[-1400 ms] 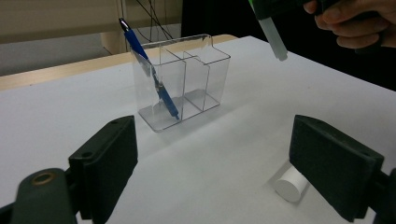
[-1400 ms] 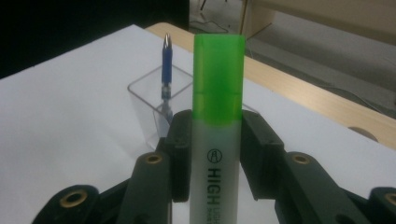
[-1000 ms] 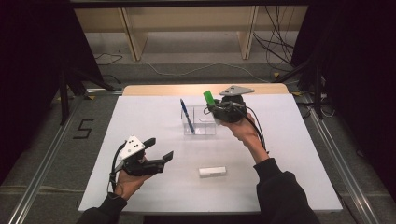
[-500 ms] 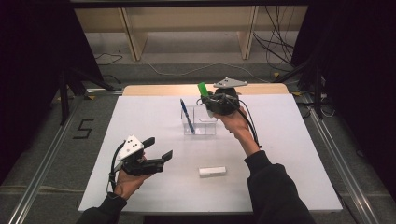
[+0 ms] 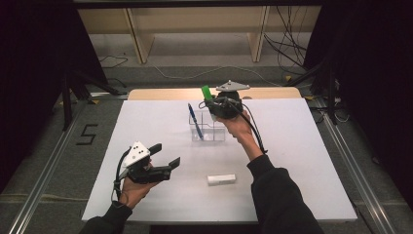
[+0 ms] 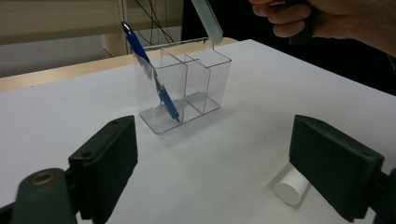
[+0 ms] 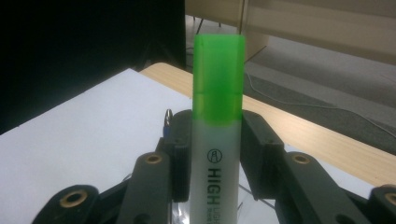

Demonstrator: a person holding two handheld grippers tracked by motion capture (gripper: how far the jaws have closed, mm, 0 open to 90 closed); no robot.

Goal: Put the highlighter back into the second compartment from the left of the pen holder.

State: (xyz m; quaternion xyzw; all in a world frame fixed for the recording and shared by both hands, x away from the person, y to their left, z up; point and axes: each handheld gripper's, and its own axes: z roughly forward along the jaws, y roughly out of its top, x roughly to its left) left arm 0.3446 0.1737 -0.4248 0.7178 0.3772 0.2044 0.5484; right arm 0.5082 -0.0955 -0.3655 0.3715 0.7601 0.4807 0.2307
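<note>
Inspector A: Holding firm, the right tongs (image 5: 213,101) grip a green-capped highlighter with a translucent white barrel (image 7: 218,135), jaws closed against its barrel on both sides. In the high view they hang above the clear plastic three-compartment pen holder (image 5: 210,127) at the far middle of the white worktop (image 5: 302,161). The cap points up and away.

Inspector B: Position of the highlighter relative to the holder?

Inspector A: In the left gripper view its lower end (image 6: 208,19) sits just above the rim of the holder's (image 6: 184,81) far compartment. Whether it touches the rim, I cannot tell.

Inspector B: Contents of the holder?

Inspector A: One blue ballpoint pen (image 6: 152,74), leaning in the end compartment, tip down on the floor of it.

Inspector B: The left tongs?

Inspector A: The left tongs (image 5: 165,155) are spread wide and hold nothing, resting low at the near left of the worktop, well apart from the holder. A small white cylindrical stick (image 5: 221,179) lies flat on the worktop between them and the person's right sleeve.
</note>
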